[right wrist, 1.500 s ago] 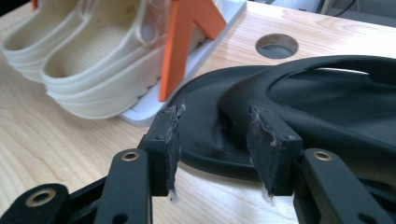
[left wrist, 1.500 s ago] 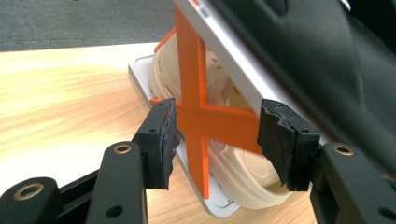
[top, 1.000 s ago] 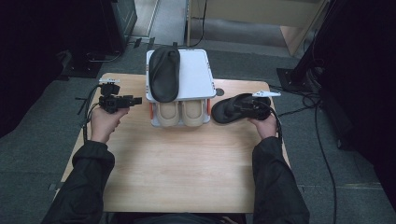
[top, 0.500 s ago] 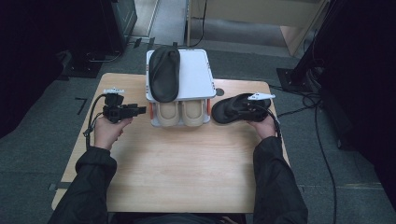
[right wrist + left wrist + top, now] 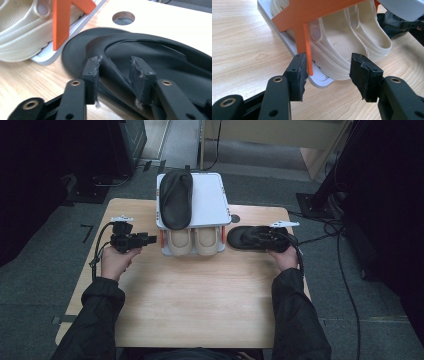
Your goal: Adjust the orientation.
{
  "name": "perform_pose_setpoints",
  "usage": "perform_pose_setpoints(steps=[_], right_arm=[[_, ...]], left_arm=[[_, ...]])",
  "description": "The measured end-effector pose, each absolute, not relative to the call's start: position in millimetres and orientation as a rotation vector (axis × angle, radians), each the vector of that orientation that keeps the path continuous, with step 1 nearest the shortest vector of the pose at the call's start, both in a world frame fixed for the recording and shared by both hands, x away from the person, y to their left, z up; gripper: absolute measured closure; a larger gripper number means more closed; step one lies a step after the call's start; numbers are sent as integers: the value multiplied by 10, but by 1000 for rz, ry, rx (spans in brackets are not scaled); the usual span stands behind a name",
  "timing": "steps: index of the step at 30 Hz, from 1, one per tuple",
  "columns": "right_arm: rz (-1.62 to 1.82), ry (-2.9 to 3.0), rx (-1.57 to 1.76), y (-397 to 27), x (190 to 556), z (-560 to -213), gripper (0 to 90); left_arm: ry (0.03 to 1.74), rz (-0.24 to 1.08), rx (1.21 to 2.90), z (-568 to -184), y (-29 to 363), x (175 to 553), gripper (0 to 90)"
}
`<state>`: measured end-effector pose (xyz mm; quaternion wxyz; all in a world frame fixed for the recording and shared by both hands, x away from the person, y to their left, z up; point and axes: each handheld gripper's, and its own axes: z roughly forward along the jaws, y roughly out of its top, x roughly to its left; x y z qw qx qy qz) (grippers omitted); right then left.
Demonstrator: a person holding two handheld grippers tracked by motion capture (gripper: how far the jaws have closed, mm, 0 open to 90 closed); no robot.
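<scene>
**Dim room, bright tabletop, soft close-ups**

In the high view the light wooden table (image 5: 200, 290) is evenly lit from above while the surrounding floor and walls sink into near black. Shadows are faint and short. In the right gripper view the far tabletop beyond the claw glares almost white, and the black rubber slipper (image 5: 150, 57) just ahead of the jaws is slightly blurred. In the left gripper view the cream slippers (image 5: 347, 42) are sharp; the foreground jaws look soft.
</scene>
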<state>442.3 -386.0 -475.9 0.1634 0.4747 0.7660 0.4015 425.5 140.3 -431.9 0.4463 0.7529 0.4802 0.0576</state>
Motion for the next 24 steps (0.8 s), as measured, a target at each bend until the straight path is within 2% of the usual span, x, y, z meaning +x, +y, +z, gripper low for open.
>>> perform_pose_setpoints(steps=[9, 15, 24], right_arm=[[1150, 2228, 1396, -3722, 4285, -4724, 725], [1143, 2242, 1353, -3676, 4212, -4738, 692], [1087, 2206, 1405, -3711, 4202, -4743, 788]], left_arm=[[1161, 150, 1867, -4315, 1405, 4242, 476], [1161, 147, 1862, -4322, 1426, 4251, 478], [1151, 143, 1848, -4345, 1410, 4270, 490]])
